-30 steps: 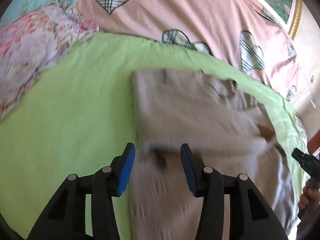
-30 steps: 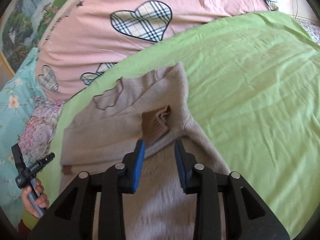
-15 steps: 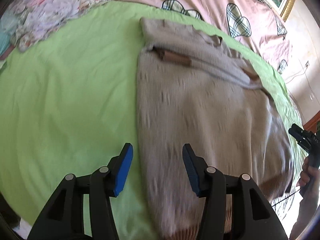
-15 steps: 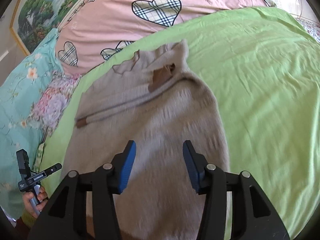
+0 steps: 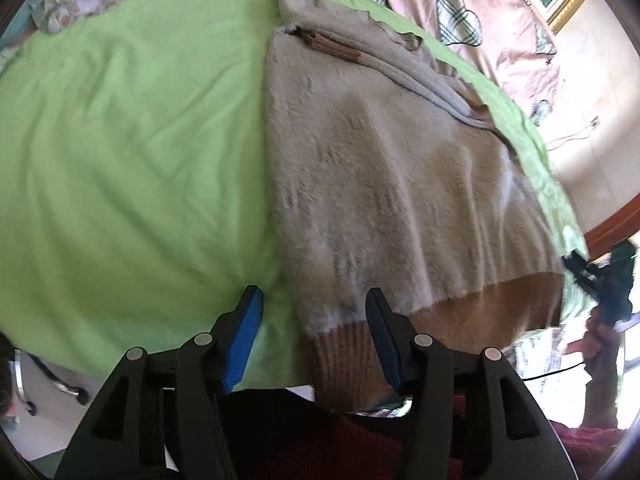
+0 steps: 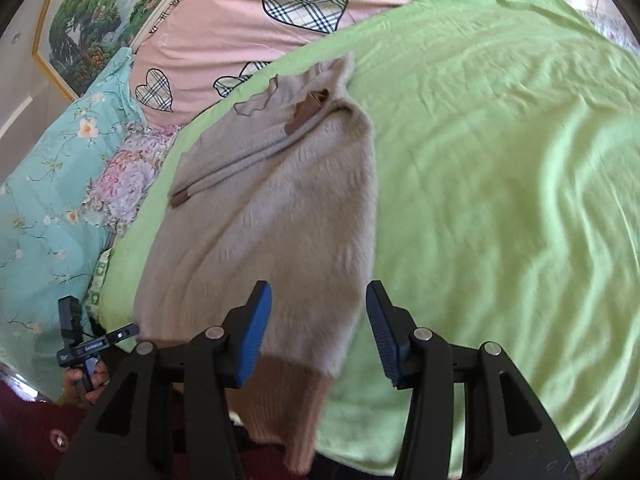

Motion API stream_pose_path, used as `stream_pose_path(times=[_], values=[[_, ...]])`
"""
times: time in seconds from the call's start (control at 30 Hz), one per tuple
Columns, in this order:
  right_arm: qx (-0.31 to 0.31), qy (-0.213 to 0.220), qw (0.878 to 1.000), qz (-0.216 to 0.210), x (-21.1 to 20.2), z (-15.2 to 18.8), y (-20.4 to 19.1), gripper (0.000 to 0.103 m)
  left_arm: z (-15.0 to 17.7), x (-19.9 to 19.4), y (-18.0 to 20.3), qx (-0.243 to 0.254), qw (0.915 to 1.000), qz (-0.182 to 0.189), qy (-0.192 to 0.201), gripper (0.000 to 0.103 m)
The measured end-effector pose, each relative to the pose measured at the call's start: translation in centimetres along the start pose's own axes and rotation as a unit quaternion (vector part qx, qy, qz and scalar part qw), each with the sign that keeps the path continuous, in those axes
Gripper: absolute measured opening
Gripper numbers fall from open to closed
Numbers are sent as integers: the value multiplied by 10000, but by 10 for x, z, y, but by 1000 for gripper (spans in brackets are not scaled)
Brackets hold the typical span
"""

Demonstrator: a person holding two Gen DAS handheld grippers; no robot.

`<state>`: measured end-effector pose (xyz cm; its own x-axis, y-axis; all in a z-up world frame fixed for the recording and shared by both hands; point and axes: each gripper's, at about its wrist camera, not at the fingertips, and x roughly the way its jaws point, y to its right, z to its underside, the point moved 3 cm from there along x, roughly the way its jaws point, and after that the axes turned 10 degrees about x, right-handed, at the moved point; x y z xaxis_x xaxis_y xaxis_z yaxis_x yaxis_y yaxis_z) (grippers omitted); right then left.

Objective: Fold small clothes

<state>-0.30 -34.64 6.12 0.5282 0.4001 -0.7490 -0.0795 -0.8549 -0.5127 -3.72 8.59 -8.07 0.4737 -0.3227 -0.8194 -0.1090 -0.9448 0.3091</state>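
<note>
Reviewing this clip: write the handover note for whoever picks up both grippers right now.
Left gripper: jaws closing over the sweater's near hem corner, not gripping yet.
Right gripper: open, empty, over the other hem corner.
Sweater lies on the green sheet, collar at the far end; tan hem band hangs over the near edge.
Done: both sleeves folded across the chest.
Left: grasp both hem corners, fold hem up toward the collar.
</note>
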Motion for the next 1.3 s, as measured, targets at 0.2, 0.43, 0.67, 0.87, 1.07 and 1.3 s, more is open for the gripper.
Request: stream_pose_path(times=[0.2,0.43,0.67,0.87,1.07,1.3], values=[[148,-387,9978,-527,15,14,7,50,-9,8,7,-14,9992,406,-51,18],[-123,-780,9916,-1028,19,27,2,50,-4,18,-7,-443,9921,1160,-167,31],[-129,-1063,9867,-1225,41,35,-7,8,-3,18,9,256,9925,1161,-276,7],[-383,-999,9859,-1290,23,38,-11,8,-7,4,14,491,9940,974,32,5],[-285,-667,9828,-1699,16,14,-23,8,-36,-27,13,394,9912,1093,635,5],[-187,78,9798,-1991,6,-45,-39,8,-116,-62,6,204,9780,1075,1775,5]])
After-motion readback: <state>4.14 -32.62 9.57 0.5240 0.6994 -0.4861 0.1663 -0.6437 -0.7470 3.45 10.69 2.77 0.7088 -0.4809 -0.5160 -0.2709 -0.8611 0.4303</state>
